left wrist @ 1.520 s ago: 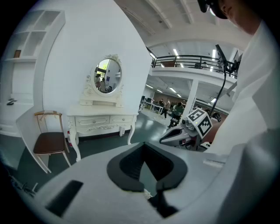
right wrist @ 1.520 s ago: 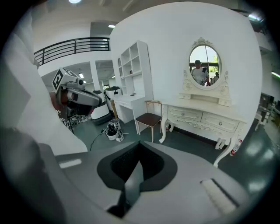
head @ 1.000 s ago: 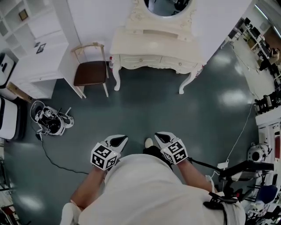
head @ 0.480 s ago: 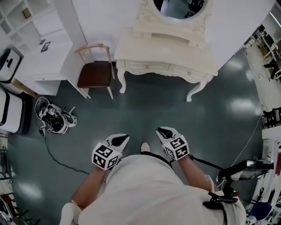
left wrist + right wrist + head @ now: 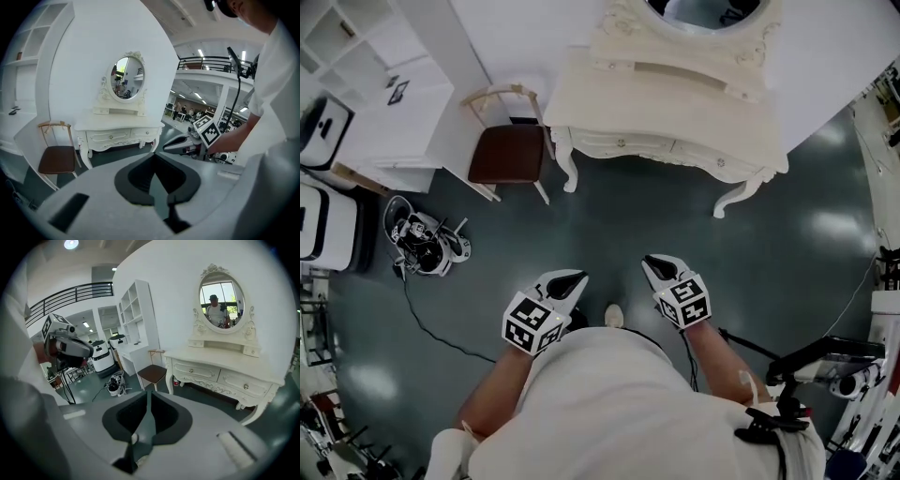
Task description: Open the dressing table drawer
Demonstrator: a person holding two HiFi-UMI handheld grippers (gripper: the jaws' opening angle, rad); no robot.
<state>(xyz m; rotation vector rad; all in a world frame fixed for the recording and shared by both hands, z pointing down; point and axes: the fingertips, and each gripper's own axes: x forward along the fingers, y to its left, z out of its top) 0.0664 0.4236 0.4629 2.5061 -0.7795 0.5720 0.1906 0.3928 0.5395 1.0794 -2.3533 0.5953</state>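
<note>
Cream dressing table [image 5: 675,98] stands well ahead across the floor [image 5: 694,244], its drawers [image 5: 623,143] shut, so nothing is done yet. Left tongs [image 5: 577,279] are closed, empty. Right tongs [image 5: 651,263], barely parted, are closing on nothing.

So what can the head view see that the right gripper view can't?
Only the head view shows the marker cube on the right tongs, which are closing with nothing between them. Only the right gripper view shows the person reflected in the mirror, the balcony railing and a ceiling lamp. Both show the dressing table, the brown chair, the left tongs and the tangled gadget on the floor.
</note>
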